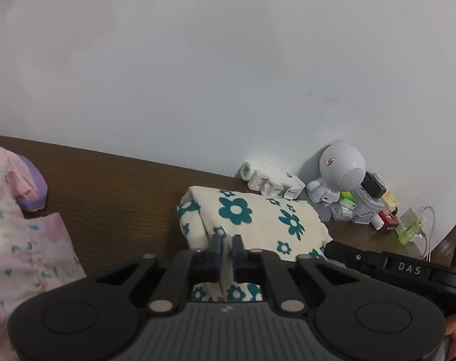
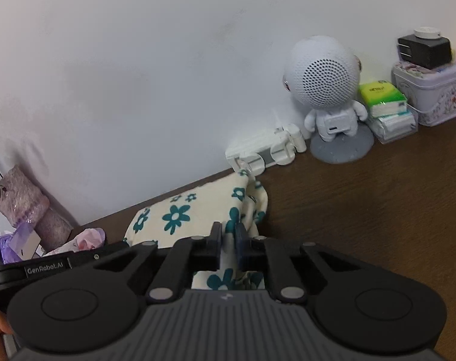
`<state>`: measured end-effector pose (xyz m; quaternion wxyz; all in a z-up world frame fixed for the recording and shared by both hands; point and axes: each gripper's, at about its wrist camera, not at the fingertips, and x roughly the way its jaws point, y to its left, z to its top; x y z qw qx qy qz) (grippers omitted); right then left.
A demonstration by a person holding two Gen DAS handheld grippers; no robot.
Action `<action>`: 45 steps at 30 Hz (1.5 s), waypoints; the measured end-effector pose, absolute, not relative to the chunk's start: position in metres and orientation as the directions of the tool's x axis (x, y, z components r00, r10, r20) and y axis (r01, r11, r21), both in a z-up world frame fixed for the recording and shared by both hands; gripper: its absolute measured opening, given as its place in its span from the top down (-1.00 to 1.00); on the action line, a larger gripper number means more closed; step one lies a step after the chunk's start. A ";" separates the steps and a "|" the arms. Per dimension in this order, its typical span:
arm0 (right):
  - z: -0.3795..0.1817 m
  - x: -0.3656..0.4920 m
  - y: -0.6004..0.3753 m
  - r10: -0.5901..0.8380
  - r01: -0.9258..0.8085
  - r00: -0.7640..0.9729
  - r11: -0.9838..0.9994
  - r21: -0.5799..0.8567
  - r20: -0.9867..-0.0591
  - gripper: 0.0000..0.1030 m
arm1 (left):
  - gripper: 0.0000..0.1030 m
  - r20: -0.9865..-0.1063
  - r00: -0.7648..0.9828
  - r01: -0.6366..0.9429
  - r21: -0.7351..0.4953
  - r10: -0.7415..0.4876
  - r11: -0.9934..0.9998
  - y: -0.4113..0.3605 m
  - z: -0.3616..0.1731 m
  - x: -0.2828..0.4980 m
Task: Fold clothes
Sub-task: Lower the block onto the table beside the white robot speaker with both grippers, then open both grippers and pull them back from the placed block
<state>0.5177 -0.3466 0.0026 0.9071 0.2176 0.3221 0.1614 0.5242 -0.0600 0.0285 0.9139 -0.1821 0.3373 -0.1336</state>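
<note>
**Floral garment gripped at both near corners**

A folded cream cloth with teal flower print (image 1: pixel 258 219) is laid on the dark brown wooden table (image 1: pixel 113 180), close to the white wall. Its near edge is pinched by the black left gripper (image 1: pixel 227 242) and clenched by the black right gripper (image 2: pixel 228 234). A white round-headed robot figurine (image 2: pixel 327 90) is stood behind it.

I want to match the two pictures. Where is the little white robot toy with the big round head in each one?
Left wrist view: the robot toy stands at the right by the wall, behind the flowered cloth.
Right wrist view: the robot toy stands at the upper right, by the wall, on a grey base.
Shared landmark: the white plastic stand lies beside the toy in both.
</note>
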 end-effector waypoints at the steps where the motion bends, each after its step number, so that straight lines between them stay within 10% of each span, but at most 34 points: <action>1: 0.002 0.515 -0.348 0.438 -0.154 0.741 0.849 0.506 -0.509 0.71 | 0.11 -0.560 0.745 0.113 -0.430 -0.362 0.896 -0.059 0.028 0.521; 3: 0.001 0.511 -0.348 0.446 -0.168 0.741 0.847 0.505 -0.502 0.37 | 0.21 -0.535 0.765 0.125 -0.422 -0.358 0.898 -0.060 0.028 0.514; 5: 0.000 0.507 -0.346 0.447 -0.183 0.740 0.853 0.488 -0.503 0.71 | 0.94 -0.543 0.753 0.154 -0.404 -0.372 0.902 -0.063 0.027 0.513; 8: -0.001 0.504 -0.343 0.441 -0.192 0.740 0.862 0.469 -0.508 0.78 | 0.75 -0.539 0.756 0.156 -0.401 -0.371 0.903 -0.063 0.026 0.508; 10: -0.002 0.503 -0.345 0.444 -0.188 0.743 0.857 0.480 -0.502 0.63 | 0.23 -0.529 0.767 0.139 -0.414 -0.363 0.899 -0.060 0.027 0.503; 13: -0.003 0.498 -0.347 0.443 -0.189 0.743 0.858 0.478 -0.501 0.69 | 0.78 -0.510 0.775 0.181 -0.388 -0.374 0.904 -0.062 0.027 0.497; 16: -0.003 0.493 -0.347 0.432 -0.186 0.750 0.864 0.467 -0.501 0.51 | 0.14 -0.495 0.804 0.154 -0.364 -0.331 0.918 -0.063 0.028 0.489; 18: -0.003 0.489 -0.345 0.424 -0.190 0.759 0.871 0.454 -0.495 -0.23 | -0.67 -0.456 0.848 0.121 -0.333 -0.272 0.935 -0.066 0.029 0.476; 26: 0.008 0.460 -0.333 0.398 -0.273 0.817 0.904 0.330 -0.416 -1.00 | -1.00 -0.367 0.919 0.084 -0.169 -0.142 0.982 -0.081 0.033 0.442; 45: 0.011 0.408 -0.305 0.333 -0.265 0.841 0.941 0.213 -0.427 -0.99 | -1.00 -0.465 0.873 0.128 -0.070 -0.146 0.989 -0.098 0.026 0.388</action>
